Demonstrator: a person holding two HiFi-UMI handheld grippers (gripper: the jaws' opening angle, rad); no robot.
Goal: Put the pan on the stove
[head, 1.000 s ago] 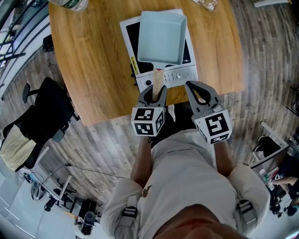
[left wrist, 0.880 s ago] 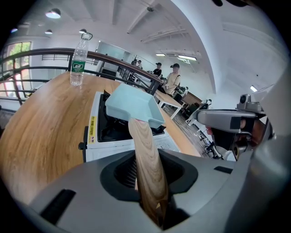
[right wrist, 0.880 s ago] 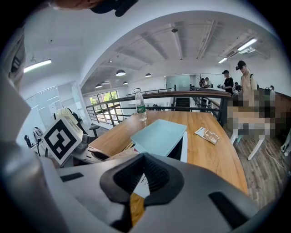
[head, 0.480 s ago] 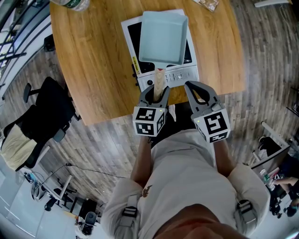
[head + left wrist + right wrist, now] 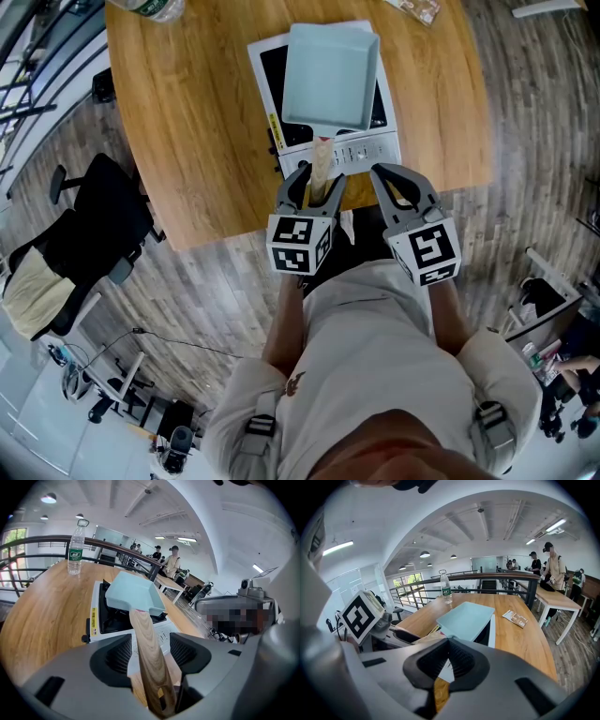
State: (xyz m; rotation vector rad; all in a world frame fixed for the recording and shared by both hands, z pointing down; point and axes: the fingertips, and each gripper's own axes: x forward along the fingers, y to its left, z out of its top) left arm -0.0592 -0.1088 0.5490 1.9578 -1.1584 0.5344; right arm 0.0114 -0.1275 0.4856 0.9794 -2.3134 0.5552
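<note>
Head view, with both gripper views. The pan [image 5: 330, 75], pale blue and square, sits flat on the stove [image 5: 373, 150], covering most of its black glass; the stove lies on a wooden table [image 5: 187, 141], near the edge closest to the person. The pan's wooden handle [image 5: 322, 161] runs back over the stove's control strip and past its front edge, straight into the left gripper [image 5: 318, 175].

Left gripper: jaws wide, having just been opening; the handle lies between them, roughly midway, with a gap showing between the wood and each ribbed pad; the handle's end reaches deep towards the base of the jaws, where contact cannot be judged; the pan's body stands well ahead of the fingertips, in line with them.

Right gripper [image 5: 382, 174]: jaws brought together at the tips, nothing between them; it hangs just beside the left gripper, to the right of the handle and apart from it, over the near edge of the table; the pan lies ahead of it and to its left.

Background: a water bottle [image 5: 75, 545] stands upright at the far end of the table; a small packet [image 5: 514, 617] lies flat on the table beyond the stove; a black chair [image 5: 94, 225] stands on the floor left of the table.
</note>
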